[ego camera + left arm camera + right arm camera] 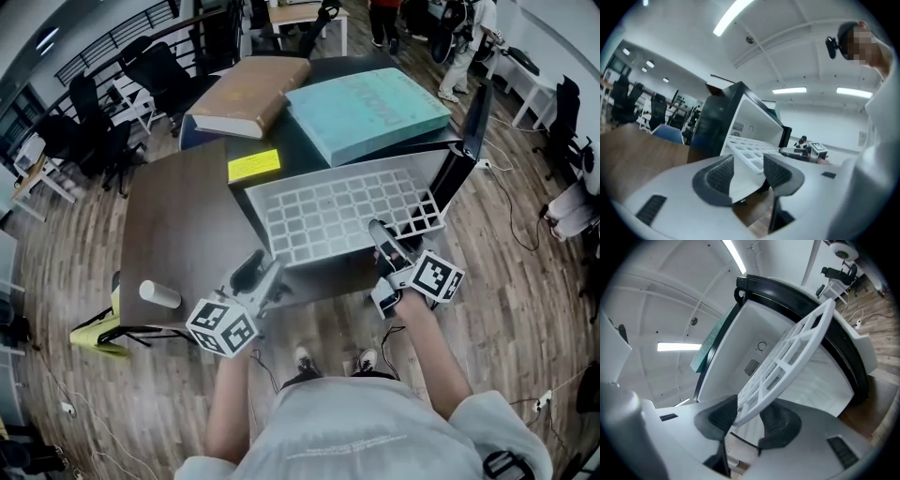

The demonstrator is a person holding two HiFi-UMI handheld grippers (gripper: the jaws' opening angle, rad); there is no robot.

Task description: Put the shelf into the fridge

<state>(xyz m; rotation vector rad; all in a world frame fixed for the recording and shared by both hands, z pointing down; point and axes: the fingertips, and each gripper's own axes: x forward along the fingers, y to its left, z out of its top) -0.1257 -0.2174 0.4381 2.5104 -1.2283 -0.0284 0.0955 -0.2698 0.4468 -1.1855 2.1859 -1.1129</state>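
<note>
- The white grid shelf (pixel 342 214) lies at the centre of the head view. Its far edge is at the open front of the black fridge (pixel 298 141), and its near part sticks out over the floor.
- The left gripper (pixel 265 275), lower centre-left, has its jaws apart. The left gripper view shows the shelf's near corner between the pads, not squeezed.
- The right gripper (pixel 381 232), lower centre-right, also stands open. In the right gripper view the shelf's rim runs tilted between its pads, with gaps visible, up into the fridge's white interior.
- The fridge door (pixel 466 145) hangs open at the right of the head view.
- A brown book (pixel 251 94) and a teal book (pixel 367 111) rest on top of the fridge, with a yellow label (pixel 254 165) just below them.
- A white cylinder (pixel 159 294) lies on the brown table (pixel 183 220) at the left.
</note>
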